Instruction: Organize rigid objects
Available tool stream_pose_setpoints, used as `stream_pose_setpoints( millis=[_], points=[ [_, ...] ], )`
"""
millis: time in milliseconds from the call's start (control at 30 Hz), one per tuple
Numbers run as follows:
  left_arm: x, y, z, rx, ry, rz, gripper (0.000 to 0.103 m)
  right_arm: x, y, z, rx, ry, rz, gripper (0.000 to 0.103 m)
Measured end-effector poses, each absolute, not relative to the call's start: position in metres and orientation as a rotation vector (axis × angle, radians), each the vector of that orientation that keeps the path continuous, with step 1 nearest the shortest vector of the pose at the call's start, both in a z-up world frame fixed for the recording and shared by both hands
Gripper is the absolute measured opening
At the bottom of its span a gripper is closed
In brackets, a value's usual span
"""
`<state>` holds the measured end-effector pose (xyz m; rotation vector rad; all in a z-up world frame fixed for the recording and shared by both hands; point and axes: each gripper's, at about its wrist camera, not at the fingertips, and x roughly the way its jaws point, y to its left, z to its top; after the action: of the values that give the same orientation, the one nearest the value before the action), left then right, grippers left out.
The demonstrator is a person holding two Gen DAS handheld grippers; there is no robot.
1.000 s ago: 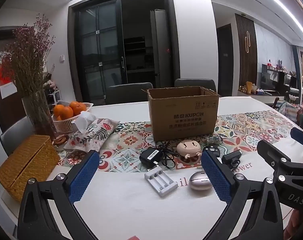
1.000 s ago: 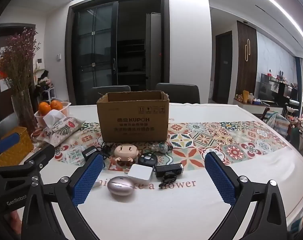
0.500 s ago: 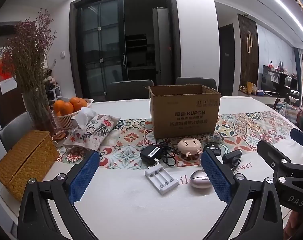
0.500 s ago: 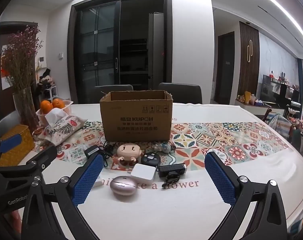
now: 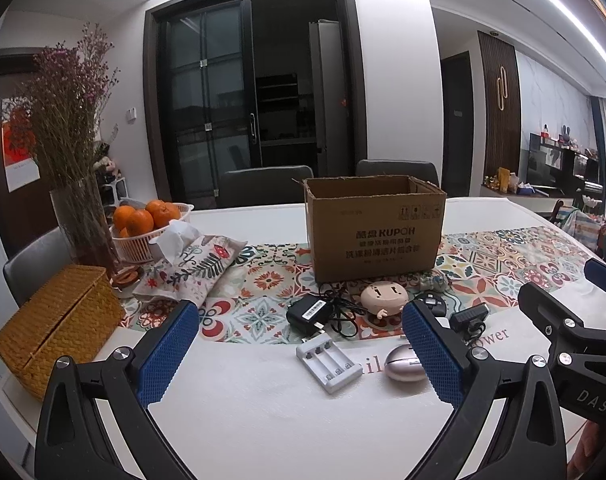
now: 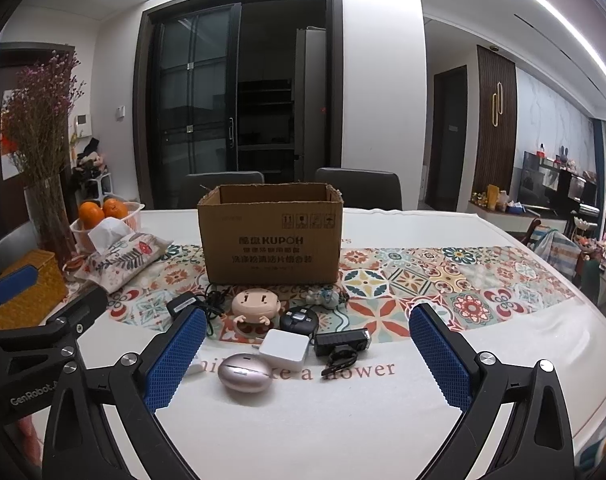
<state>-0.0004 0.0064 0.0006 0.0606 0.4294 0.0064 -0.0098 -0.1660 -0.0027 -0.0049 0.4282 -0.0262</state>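
My bench (image 6: 383, 420) wears a white cloth with a patterned runner (image 6: 443, 280) across it. On the runner stands an open cardboard box (image 6: 270, 240). In front of it I see a black adapter (image 5: 306, 312), a white battery charger (image 5: 329, 362), a pink oval case (image 6: 245, 373), a white cube charger (image 6: 283, 349) and a round-headed figurine (image 6: 256, 306). At my left are a wicker box (image 5: 55, 324), a fabric tissue pouch (image 5: 191, 268) and a basket of oranges (image 5: 149, 226).

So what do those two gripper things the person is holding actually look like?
Each is a black plastic frame with silver screws and two fingers faced in blue diamond-textured pads. The left gripper carries white "GenRobot" lettering on its body, seen from the right camera; the right gripper shows "DAS" on its side in the left camera.
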Motion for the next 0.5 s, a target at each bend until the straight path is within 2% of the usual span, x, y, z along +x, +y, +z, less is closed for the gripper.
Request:
stream_pose_setpoints(
  millis=[500],
  points=[
    [-0.0049, 0.0067, 0.0035, 0.076, 0.399, 0.02, 0.103, -0.0091, -0.1672, -0.0031, -0.008, 0.42, -0.054, 0.103]
  ],
)
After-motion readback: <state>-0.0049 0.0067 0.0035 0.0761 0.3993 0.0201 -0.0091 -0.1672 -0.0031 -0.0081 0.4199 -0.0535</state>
